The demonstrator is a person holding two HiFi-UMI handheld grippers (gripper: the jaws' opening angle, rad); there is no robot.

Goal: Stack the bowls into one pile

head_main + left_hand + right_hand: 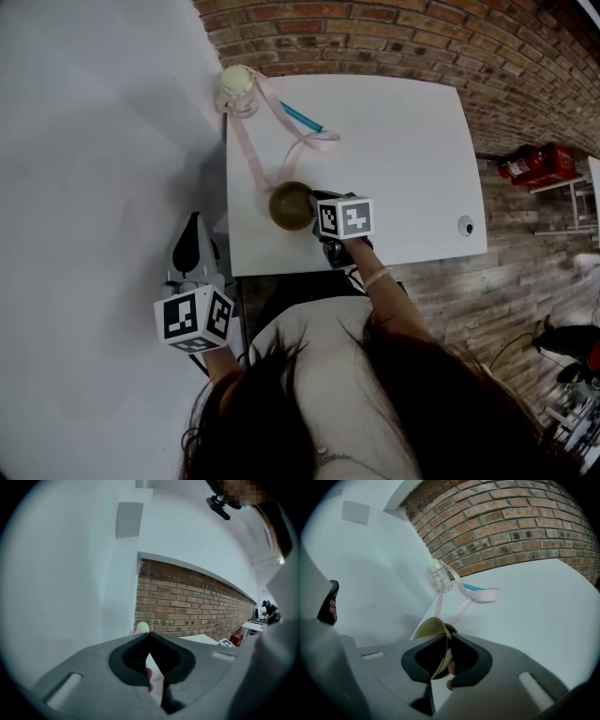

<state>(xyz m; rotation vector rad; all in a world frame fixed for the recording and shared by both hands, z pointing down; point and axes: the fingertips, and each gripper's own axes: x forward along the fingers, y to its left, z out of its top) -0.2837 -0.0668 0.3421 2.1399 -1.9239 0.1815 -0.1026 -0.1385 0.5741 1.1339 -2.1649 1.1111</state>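
Observation:
An olive-brown bowl (pixel 289 204) stands near the front left edge of the white table (pixel 403 159). In the right gripper view its pale yellowish rim (pixel 432 626) stands between the jaws. My right gripper (pixel 316 210) (pixel 446 641) is shut on that rim from the bowl's right side. I cannot tell whether a second bowl is nested inside. My left gripper (pixel 193 230) (pixel 150 638) hangs off the table to the left, lower than the tabletop, its jaws pressed together with nothing in them.
A small clear bottle (pixel 237 88) (pixel 439 580) with a pale green cap stands at the table's far left corner. Its pink strap (pixel 281 141) trails toward the bowl, beside a teal stick (pixel 302 117). A brick wall (pixel 394 42) runs behind. Red extinguishers (pixel 536 162) lie on the floor at right.

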